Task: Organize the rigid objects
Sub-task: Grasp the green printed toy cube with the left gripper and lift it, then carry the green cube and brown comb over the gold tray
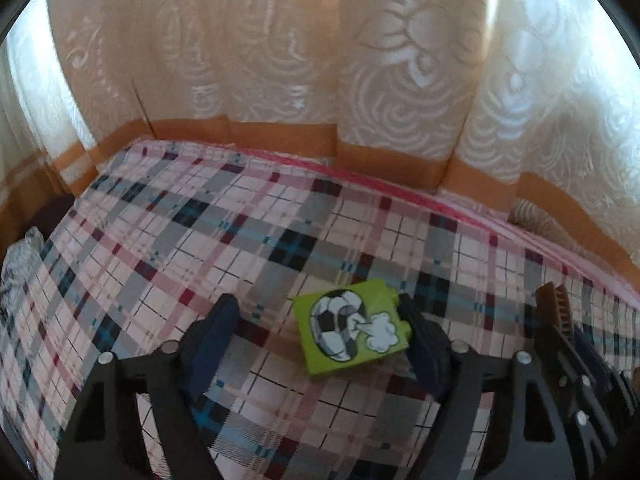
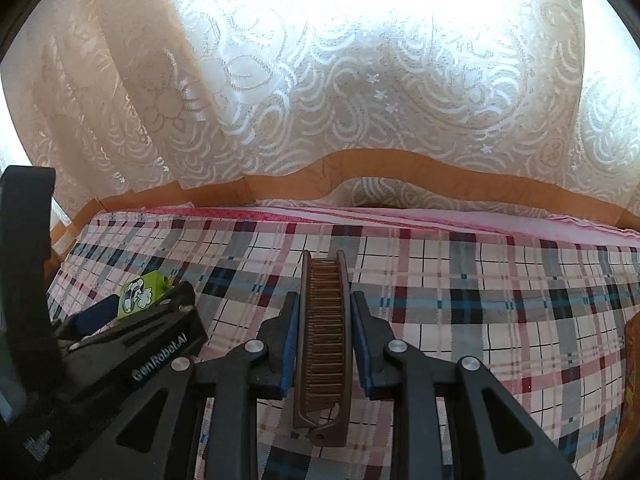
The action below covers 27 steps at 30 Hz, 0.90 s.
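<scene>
Left tool: released, angled down over the plaid cloth. Between its fingers, flat on the cloth, a lime-green toy block with a soccer-ball picture face up. Right finger right against the block's studded edge, possibly touching; left finger well apart from it, with bare cloth in the gap. No grip on the block.

Right tool: clenched on a brown folding comb. Comb held lengthwise along the fingers, teeth up, blue pads pressed to both long sides. Far end poking out past the fingertips, hinged end back toward the camera. Comb clear of the cloth, as far as can be told.

Both tools close side by side, the left one's body filling the lower left of the right wrist view and hiding part of the block there. Comb tip and right tool at the right edge of the left wrist view, just beside the left tool's right finger.

Around: otherwise open cloth in front of both tools. Pink layered edge along the far side of the cloth. Behind it, a cream lace curtain with an orange band near its hem, brightly backlit. At the far left edge, a crumpled grey patterned fabric, blurred.
</scene>
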Available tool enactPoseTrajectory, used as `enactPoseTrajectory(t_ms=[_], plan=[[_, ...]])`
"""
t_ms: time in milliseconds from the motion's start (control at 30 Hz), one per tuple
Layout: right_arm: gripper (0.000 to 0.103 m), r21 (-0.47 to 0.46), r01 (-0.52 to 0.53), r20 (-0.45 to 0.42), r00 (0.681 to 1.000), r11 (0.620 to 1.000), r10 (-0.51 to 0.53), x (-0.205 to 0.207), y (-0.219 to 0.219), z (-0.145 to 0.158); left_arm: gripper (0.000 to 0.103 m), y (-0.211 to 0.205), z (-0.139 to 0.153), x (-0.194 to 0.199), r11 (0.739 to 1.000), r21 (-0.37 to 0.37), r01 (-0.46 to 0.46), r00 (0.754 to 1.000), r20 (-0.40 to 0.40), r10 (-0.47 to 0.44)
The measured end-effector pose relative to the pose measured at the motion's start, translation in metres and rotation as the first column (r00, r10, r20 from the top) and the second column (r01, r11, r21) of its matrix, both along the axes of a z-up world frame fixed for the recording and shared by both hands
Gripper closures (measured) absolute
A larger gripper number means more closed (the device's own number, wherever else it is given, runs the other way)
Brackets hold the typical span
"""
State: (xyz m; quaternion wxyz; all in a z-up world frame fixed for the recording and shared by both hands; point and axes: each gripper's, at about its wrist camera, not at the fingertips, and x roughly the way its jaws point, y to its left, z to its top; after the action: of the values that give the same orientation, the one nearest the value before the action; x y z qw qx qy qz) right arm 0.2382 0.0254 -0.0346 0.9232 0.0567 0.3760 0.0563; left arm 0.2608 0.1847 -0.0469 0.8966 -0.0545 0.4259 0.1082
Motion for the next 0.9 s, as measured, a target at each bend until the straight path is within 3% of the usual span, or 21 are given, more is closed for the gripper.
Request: enactPoseTrajectory(t_ms=[33,133,400,600,733,900], plan=[[0.076,-0.003,-0.002,0.002,1.000,1.000,0.002,-0.001,0.000,0.000,0.026,0.000,0.000,0.000,1.000,0.000,0.000,1.000,0.001,0.000],[0.076,-0.006,-0.003,0.011,1.000,1.000,0.003,-0.002,0.000,0.001,0.057,-0.004,0.003,-0.001,1.000,0.003,0.030,0.999,0.021,-0.030],[0.076,0.007,-0.008,0.018,1.000,1.000,0.008,-0.003,-0.003,0.001,0.057,-0.004,0.004,-0.015,0.999,-0.007,0.037,0.999,0.040,-0.037],[0.075,0.009,-0.017,0.095,0.995,1.000,0.016,-0.017,-0.002,0.011,0.057,-0.012,0.017,-0.042,0.997,0.074,0.011,0.992,0.123,-0.020],[0.075,0.063,-0.043,0.142,0.989,0.997,0.033,-0.034,-0.006,0.016,0.057,-0.018,0.027,-0.066,0.994,0.110,-0.012,0.981,0.193,-0.009],[0.075,0.146,-0.119,0.212,0.974,0.982,0.086,-0.058,-0.015,0.022,0.057,-0.020,0.033,-0.097,0.995,0.097,-0.019,0.970,0.243,-0.005]])
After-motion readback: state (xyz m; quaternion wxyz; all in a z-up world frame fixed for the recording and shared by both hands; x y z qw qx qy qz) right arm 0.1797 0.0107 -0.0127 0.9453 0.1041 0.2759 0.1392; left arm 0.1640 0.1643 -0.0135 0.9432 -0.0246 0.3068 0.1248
